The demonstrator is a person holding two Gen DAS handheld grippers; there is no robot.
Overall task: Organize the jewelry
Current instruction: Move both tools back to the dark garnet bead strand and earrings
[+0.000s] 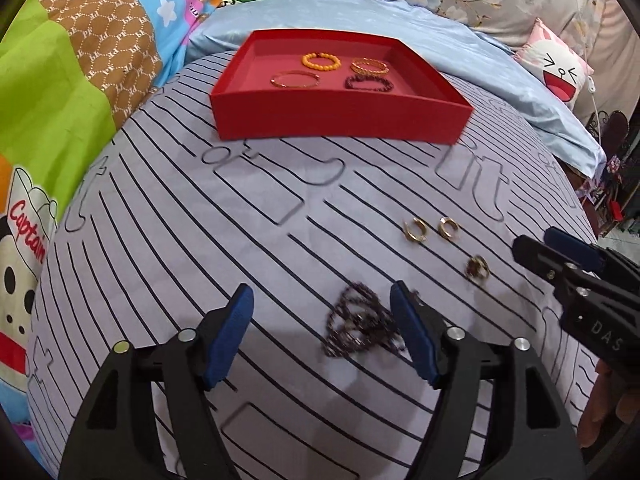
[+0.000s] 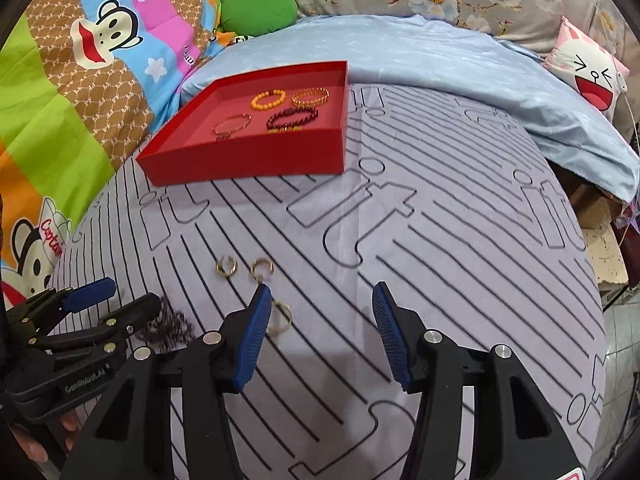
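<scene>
Jewelry half sorted already: four bracelets lying inside the red tray, namely orange beads, a gold chain one, a thin bangle and a dark beaded one. Still loose on the striped bed sheet, well on the near side of the tray: a dark beaded necklace in a heap, two gold ear cuffs side by side, and a ring closest to the necklace.

Left tongs wide open, nothing gripped, hanging right over the necklace, with the heap nearer the right pad than the middle. Right tongs about half open, also empty, with the ring just beside the left pad, outside the gap.

Plenty to go wrong, probably:
- closing off-centre on the necklace means pinching one loop only, then a long dangling tail snagging the tray wall or dragging the ring along
- soft bedding gives under pressure, so could pinch fabric instead of beads
- ring sits outside the right gap, so shutting now likely just flicks it away
- both tongs close together, could bump
</scene>
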